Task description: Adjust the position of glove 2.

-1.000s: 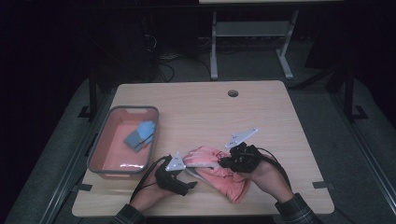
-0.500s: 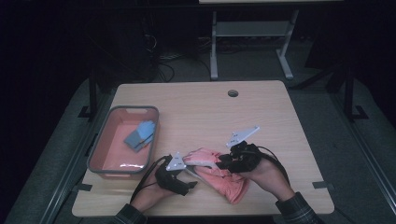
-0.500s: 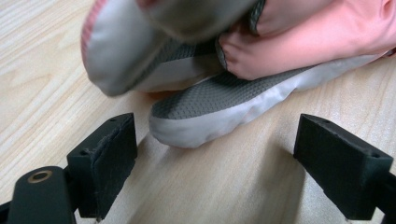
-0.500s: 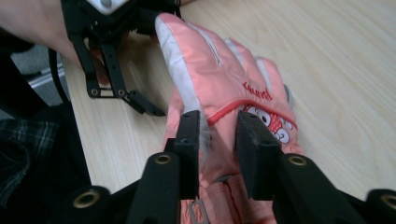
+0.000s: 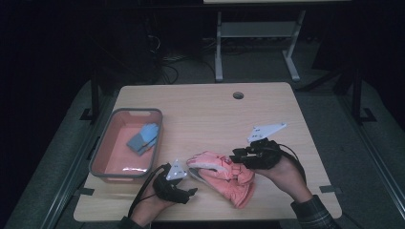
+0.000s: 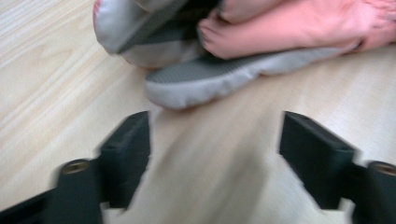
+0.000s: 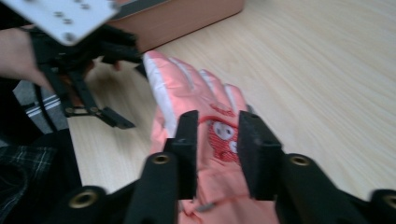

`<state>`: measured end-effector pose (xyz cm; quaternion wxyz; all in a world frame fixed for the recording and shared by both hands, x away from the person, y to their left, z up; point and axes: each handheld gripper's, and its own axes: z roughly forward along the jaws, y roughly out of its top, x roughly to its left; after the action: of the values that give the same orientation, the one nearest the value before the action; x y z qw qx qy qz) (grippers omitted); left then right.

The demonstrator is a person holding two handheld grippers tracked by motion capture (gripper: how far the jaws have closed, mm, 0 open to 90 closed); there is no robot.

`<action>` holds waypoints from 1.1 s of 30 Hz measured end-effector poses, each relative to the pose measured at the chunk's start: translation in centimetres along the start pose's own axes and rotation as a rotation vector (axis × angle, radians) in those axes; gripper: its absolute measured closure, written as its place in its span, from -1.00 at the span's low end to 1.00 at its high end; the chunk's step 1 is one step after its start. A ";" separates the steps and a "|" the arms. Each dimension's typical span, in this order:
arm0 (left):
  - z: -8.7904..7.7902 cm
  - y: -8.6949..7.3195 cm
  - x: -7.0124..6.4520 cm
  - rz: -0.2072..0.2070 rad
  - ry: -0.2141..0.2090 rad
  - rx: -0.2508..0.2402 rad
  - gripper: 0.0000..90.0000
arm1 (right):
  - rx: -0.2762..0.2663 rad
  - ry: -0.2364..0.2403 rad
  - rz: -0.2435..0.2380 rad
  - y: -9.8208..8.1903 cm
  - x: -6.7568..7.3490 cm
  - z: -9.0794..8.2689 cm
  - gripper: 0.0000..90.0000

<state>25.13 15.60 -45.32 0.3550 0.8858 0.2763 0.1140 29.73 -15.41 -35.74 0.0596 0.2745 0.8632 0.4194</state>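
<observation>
From above, the left gripper has backed off the pink glove, which lies on the counter. In the left gripper view, its jaws, just closing, hold nothing. In the right gripper view, the right gripper seems clenched on the glove.

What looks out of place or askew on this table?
Nothing is spilled or damaged. The pink gloves lie in a loose, crooked heap near the front edge, while a blue glove already sits in the pink bin.
</observation>
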 end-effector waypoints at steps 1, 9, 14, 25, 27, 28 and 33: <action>-0.3 0.0 -0.1 -0.008 -0.005 -0.004 -0.12 | -0.003 -0.012 0.000 -0.2 -0.3 -0.3 0.71; 0.0 1.2 -1.0 -0.001 -0.095 -0.017 0.98 | -0.005 -0.073 0.063 -2.6 -2.5 -2.5 1.00; 0.9 2.2 -2.0 0.041 -0.130 -0.004 0.99 | 0.035 -0.086 0.103 -5.5 -3.7 -2.7 1.00; 2.9 3.0 -1.8 0.046 -0.131 0.027 0.98 | 0.155 -0.028 0.119 -10.4 -3.4 -0.4 1.00; 3.0 3.1 -1.7 0.044 -0.129 0.025 0.98 | 0.166 -0.016 0.114 -10.6 -3.1 0.0 1.00; 3.0 3.2 -1.7 0.048 -0.127 0.027 0.98 | 0.168 -0.009 0.108 -10.7 -3.0 0.2 1.00; 3.7 3.8 -1.2 0.051 -0.111 0.024 0.98 | 0.176 0.011 0.099 -10.6 -2.4 1.0 1.00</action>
<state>27.17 10.53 -45.33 0.3564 0.9016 0.2350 0.0703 27.62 -21.27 -44.71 0.0099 0.3186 0.8825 0.3458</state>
